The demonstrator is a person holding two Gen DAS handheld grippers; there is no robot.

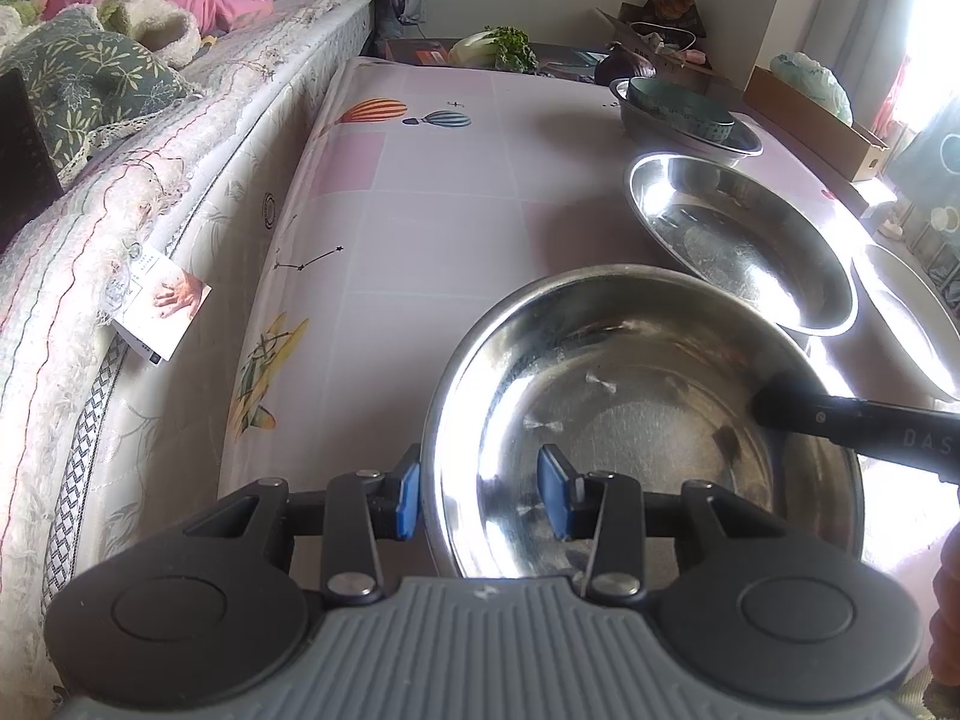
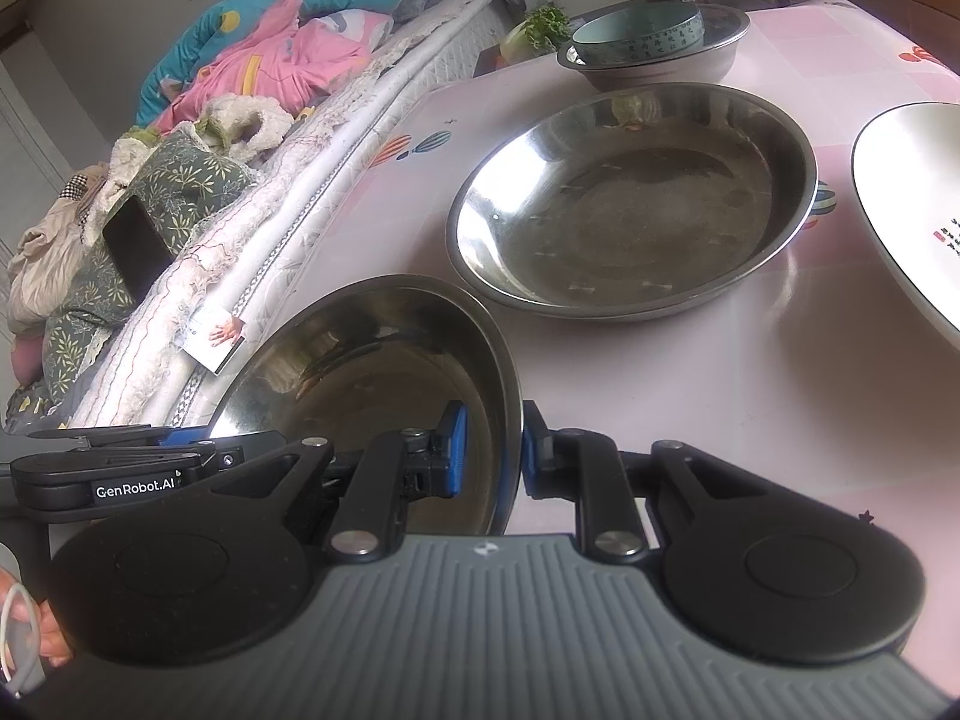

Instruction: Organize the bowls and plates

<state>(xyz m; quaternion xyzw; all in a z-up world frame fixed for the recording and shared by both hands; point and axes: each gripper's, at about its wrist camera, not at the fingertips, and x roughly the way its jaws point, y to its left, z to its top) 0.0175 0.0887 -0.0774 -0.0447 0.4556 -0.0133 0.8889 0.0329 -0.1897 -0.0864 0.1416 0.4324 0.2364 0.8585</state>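
Both grippers are holding the steel bowl (image 1: pixel 648 420) for lifting, judging by the grips: the right gripper (image 2: pixel 489 456) is pinching its three o'clock rim nearly shut, while the left gripper (image 1: pixel 480 495), partly open, is straddling its nine o'clock rim, contact unclear.

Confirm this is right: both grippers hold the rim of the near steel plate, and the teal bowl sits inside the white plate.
Not quite. The teal bowl sits inside the steel bowl at the far end, not in the white plate; the right wrist view shows it. The left gripper and right gripper do straddle the near steel plate rim.
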